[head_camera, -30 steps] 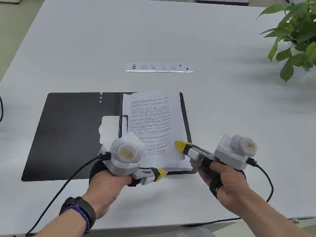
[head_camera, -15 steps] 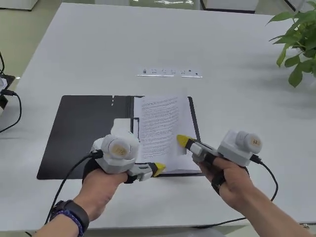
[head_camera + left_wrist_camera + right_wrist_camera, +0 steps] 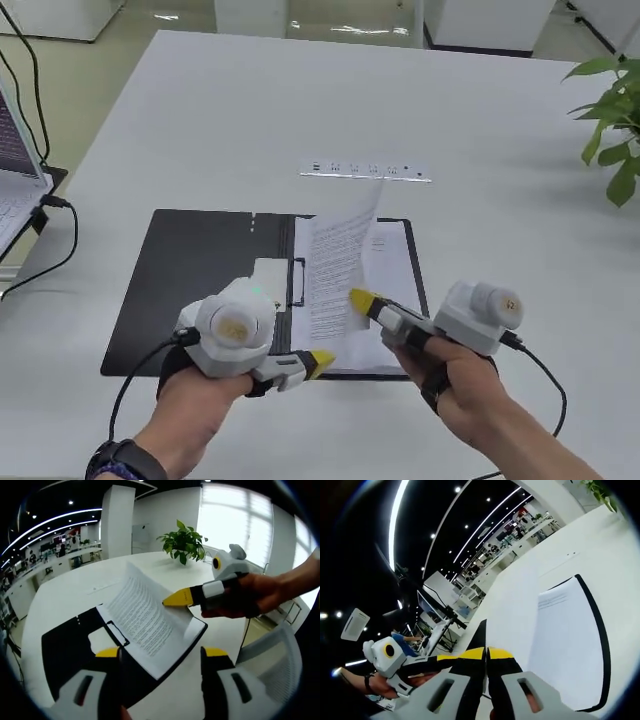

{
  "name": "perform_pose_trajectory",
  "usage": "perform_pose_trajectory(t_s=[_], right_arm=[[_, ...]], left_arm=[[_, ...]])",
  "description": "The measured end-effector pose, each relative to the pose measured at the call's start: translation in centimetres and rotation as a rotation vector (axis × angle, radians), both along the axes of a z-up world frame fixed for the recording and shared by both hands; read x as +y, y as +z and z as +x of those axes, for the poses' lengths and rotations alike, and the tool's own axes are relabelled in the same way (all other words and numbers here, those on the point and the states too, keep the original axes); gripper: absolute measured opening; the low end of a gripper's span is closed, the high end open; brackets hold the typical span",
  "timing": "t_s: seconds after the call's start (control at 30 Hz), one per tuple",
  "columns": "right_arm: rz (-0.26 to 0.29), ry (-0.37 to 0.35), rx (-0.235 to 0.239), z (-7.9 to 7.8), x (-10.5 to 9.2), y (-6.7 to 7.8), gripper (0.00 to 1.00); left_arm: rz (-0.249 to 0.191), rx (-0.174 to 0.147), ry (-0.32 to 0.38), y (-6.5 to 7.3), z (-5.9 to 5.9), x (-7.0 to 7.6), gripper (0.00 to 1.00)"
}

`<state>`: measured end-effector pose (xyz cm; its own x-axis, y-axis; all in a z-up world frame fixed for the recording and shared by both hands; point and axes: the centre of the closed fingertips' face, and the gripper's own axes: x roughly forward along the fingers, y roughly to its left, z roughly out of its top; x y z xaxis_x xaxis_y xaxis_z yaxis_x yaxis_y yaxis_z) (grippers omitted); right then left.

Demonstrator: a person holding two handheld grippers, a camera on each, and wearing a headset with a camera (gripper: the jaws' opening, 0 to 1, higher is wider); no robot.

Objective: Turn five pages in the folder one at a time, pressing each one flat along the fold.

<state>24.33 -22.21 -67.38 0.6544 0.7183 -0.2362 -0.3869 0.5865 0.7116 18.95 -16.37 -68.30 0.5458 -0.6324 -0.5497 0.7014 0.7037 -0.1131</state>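
The black folder [image 3: 190, 280] lies open on the white table, with a stack of printed pages [image 3: 392, 262] clipped to its right half. My right gripper [image 3: 362, 300] is shut on the lower edge of the top page [image 3: 340, 260], which stands lifted and curls toward the fold. In the left gripper view the raised page [image 3: 140, 615] leans over the stack, with the right gripper [image 3: 177, 598] pinching its edge. My left gripper [image 3: 318, 360] is open at the folder's near edge, holding nothing. In the right gripper view the jaws [image 3: 486, 654] are closed; the page underneath [image 3: 565, 630] lies flat.
A white power strip [image 3: 365, 170] is set in the table beyond the folder. A potted plant [image 3: 615, 120] stands at the far right. A laptop [image 3: 15, 190] and its cable [image 3: 60, 240] sit at the left edge. Bare table surrounds the folder.
The right gripper has lifted the top page from flat on the stack to standing up, swung toward the fold. The left gripper stays by the folder's near edge. The head camera has shifted.
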Motion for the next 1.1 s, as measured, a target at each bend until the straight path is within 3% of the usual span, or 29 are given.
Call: perform_pose_trajectory(t_s=[0.5, 1.1], right_arm=[[-0.001, 0.088, 0.001, -0.1, 5.6, 0.0, 0.0], [0.002, 0.179, 0.024, -0.4, 11.5, -0.6, 0.0]], left_arm=[[-0.009, -0.029, 0.073, 1.4, -0.7, 4.6, 0.63], [-0.038, -0.034, 0.164, 2.2, -1.4, 9.2, 0.65]])
